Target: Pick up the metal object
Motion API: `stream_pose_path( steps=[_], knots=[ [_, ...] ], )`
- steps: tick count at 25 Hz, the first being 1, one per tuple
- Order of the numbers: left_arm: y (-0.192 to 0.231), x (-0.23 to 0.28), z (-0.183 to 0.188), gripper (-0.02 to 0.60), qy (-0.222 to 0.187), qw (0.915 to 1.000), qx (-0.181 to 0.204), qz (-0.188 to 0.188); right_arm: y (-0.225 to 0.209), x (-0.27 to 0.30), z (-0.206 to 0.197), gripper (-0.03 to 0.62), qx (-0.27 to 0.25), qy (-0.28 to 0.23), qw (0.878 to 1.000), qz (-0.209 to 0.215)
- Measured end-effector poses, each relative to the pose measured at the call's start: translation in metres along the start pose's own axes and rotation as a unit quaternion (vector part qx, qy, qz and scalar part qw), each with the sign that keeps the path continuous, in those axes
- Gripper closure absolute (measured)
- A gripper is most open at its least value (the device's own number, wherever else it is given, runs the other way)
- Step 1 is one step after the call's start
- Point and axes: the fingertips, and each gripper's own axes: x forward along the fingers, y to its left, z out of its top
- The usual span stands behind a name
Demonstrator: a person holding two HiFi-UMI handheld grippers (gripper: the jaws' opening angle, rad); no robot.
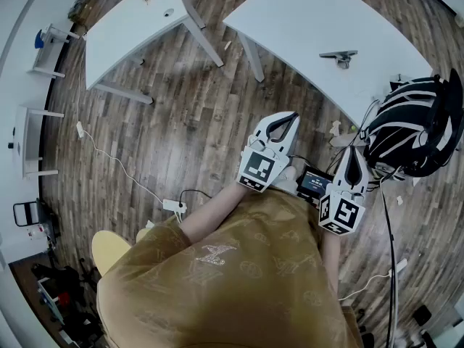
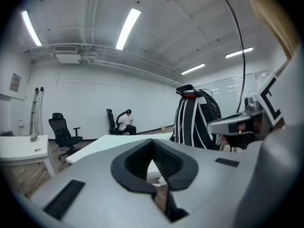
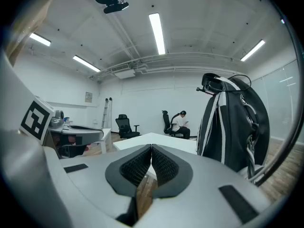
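Note:
A small grey metal object [image 1: 338, 56] lies on the large white table [image 1: 304, 13], toward its right side in the head view. Both grippers are held close to the person's body, over the wooden floor and well short of that table. My left gripper [image 1: 293, 115] points up toward the table with its jaws shut and nothing between them; its tips meet [image 2: 152, 141] in the left gripper view. My right gripper [image 1: 354, 151] is beside it, also shut and empty, its pads together [image 3: 151, 147]. Neither gripper view shows the metal object.
A black-and-white striped backpack [image 1: 417, 125] stands at the right, next to the right gripper. A second white table [image 1: 138, 20] is at the far left. A power strip [image 1: 174, 206] and cables lie on the floor. A person sits on a chair [image 2: 126, 121] far off.

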Motion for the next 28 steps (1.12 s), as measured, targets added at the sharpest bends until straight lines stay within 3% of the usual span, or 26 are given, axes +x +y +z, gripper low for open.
stream_pose_path(
  steps=[21, 28],
  knots=[
    [0.039, 0.073, 0.021, 0.577, -0.018, 0.9989, -0.035, -0.025, -0.04, 0.07, 0.024, 0.585, -0.001, -0.013, 0.999, -0.036],
    [0.055, 0.096, 0.032, 0.576, -0.043, 0.998, -0.003, -0.046, -0.049, 0.1, 0.029, 0.585, 0.008, -0.009, 0.998, -0.066]
  ],
)
